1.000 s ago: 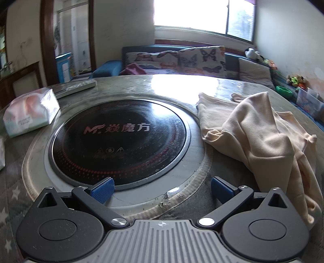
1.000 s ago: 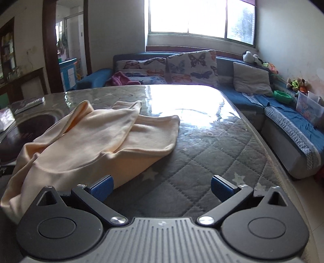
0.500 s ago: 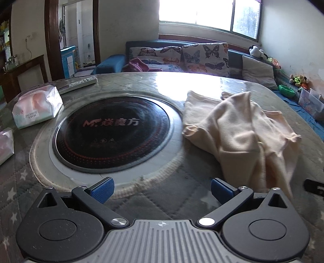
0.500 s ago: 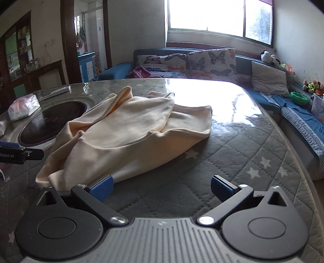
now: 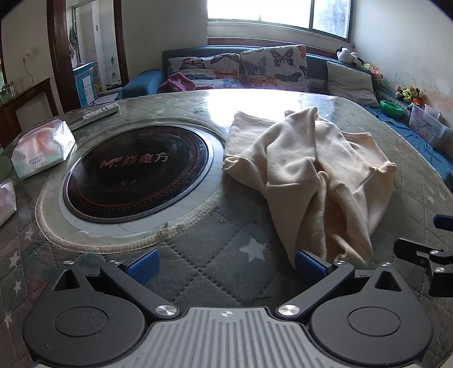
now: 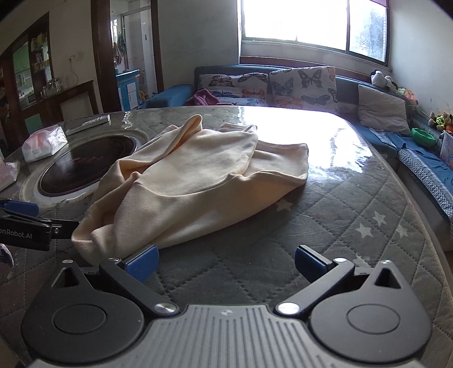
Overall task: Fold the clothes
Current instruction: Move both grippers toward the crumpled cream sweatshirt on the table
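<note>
Left gripper [image 5: 225, 264]: blue-padded fingers spread wide, nothing between them, held low over the quilted table cover [image 5: 215, 249]; its right pad sits just beside the near hem of the garment.

Right gripper [image 6: 225, 261]: fingers likewise spread wide and empty, its left pad just beside the garment's near edge (contact cannot be judged).

Cream garment [image 6: 195, 181]: one piece, soft knit, lying crumpled in a loose heap on the table, unfolded, a ridge of cloth raised along its far-left side; it lies to the right of the cooker and between the two grippers' lines of sight.

Induction cooker [image 5: 136, 172]: round black glass plate set into the table, red lettering on its face.

Tissue pack [image 5: 42, 148]: soft plastic wrap, left of the cooker.

Remote control [image 5: 102, 111]: flat, at the table's far-left edge.

Sofa [image 6: 175, 94]: blue, beyond the table, carrying butterfly-print cushions [image 6: 301, 85] and a grey cushion [image 6: 382, 113].

Window [image 6: 311, 22]: bright, above the sofa.
</note>
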`<state>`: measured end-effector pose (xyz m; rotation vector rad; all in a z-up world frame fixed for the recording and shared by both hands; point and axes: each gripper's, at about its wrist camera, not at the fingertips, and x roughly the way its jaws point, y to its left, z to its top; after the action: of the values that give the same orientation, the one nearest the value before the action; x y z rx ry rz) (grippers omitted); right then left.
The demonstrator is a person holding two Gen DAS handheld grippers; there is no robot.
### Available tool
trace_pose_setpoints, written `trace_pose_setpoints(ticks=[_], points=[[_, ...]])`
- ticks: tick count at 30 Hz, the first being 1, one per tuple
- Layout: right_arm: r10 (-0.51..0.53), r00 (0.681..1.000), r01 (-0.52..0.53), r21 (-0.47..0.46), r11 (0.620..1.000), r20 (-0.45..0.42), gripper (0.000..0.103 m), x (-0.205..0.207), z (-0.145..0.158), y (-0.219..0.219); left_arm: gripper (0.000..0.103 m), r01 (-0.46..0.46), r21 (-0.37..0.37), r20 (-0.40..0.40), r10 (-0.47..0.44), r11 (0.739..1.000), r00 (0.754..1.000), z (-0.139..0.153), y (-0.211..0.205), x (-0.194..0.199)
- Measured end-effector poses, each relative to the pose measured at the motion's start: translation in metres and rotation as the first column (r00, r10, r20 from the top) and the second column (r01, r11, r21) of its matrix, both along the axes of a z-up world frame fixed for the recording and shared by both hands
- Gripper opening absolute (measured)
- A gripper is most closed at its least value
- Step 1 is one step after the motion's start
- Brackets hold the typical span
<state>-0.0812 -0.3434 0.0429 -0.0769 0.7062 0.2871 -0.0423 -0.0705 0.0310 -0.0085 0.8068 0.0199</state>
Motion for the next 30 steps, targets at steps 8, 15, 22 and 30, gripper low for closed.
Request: trace_pose_setpoints(ticks=[8,15,22,30], points=[[0.013,1.0,-0.013,-0.001,1.0,-0.003,0.103,-0.005,0.002,0.005,0.103,0.007,0.013,-0.016,-0.007,1.0,1.0,0.0,-0.006,-0.003],[0.019,1.0,-0.019,-0.008,1.0,-0.007,0.103,-0.007,0.002,0.009,0.103,0.019,0.026,-0.024,-0.018,0.999,1.0,0.0,-0.012,-0.005],[0.017,1.0,-0.017,-0.014,1.0,-0.008,0.103,-0.008,0.002,0.011,0.103,0.023,0.034,-0.034,-0.022,0.999,0.999,0.001,-0.016,-0.007],[0.014,1.0,-0.015,-0.014,1.0,-0.01,0.103,-0.009,0.003,0.011,0.103,0.029,0.042,-0.045,-0.027,0.999,0.999,0.001,-0.02,-0.008]])
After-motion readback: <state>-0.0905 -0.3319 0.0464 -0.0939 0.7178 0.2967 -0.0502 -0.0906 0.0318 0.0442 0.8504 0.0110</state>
